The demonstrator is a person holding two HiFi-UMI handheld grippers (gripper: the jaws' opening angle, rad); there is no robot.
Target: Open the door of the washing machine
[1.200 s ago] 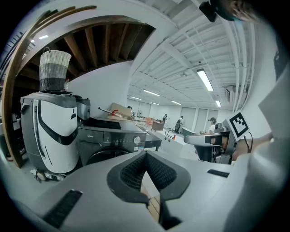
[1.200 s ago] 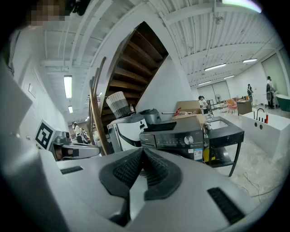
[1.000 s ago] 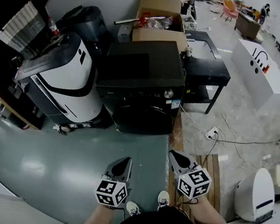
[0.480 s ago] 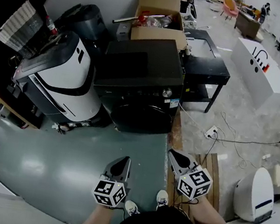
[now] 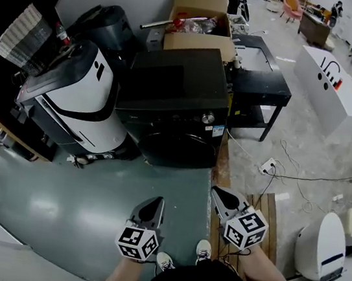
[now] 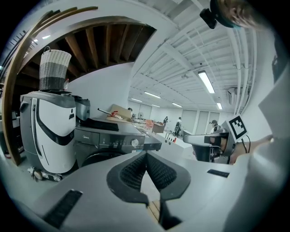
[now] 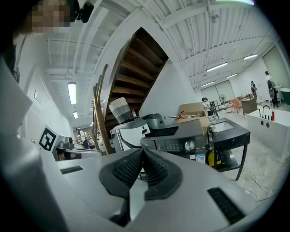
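Observation:
A dark front-loading washing machine (image 5: 175,104) stands ahead of me against the wall, its round door (image 5: 178,149) closed and a silver knob (image 5: 210,117) on its panel. It also shows in the left gripper view (image 6: 106,140) and the right gripper view (image 7: 179,140). My left gripper (image 5: 155,204) is shut with nothing in it, well short of the machine above the green floor. My right gripper (image 5: 219,195) is shut and empty too, a little nearer the machine's right front corner.
A white and grey appliance (image 5: 80,99) leans left of the machine. A black table (image 5: 259,87) stands on its right, a cardboard box (image 5: 200,19) behind. Cables and a power strip (image 5: 268,167) lie on the floor at right, a wooden pallet (image 5: 269,216) beneath my right hand.
The view has shifted slightly; both grippers stay shut and keep about the same place in the picture, still short of the machine.

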